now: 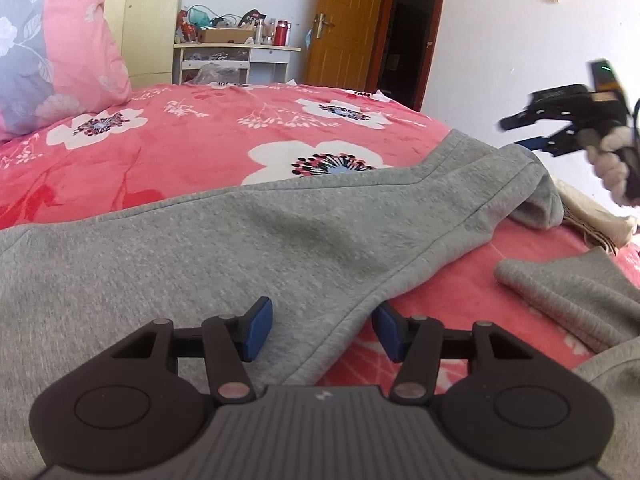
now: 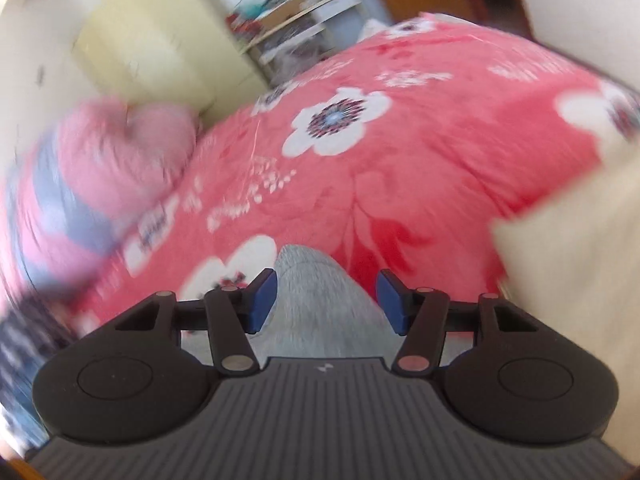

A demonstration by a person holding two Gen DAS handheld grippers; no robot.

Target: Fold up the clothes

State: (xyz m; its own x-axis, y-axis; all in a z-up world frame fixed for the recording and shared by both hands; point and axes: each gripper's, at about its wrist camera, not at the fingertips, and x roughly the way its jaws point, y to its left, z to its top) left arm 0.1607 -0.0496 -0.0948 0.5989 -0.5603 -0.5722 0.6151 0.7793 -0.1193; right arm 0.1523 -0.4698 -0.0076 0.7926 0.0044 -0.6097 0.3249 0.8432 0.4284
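Hovering low over the bed, our left gripper [image 1: 322,330] has its jaws spread wide, holding nothing, with the hem edge of the grey sweatshirt [image 1: 240,240] running between the blue pads [image 1: 260,328]. That garment lies flat across the pink floral blanket [image 1: 192,140], one sleeve [image 1: 576,300] stretched out to the right. We hold our right gripper [image 1: 532,132] raised in the air off to the right in a gloved hand [image 1: 616,168]; its own view is badly blurred, jaws equally wide [image 2: 326,300] and empty, a grey tip of fabric [image 2: 316,288] below them.
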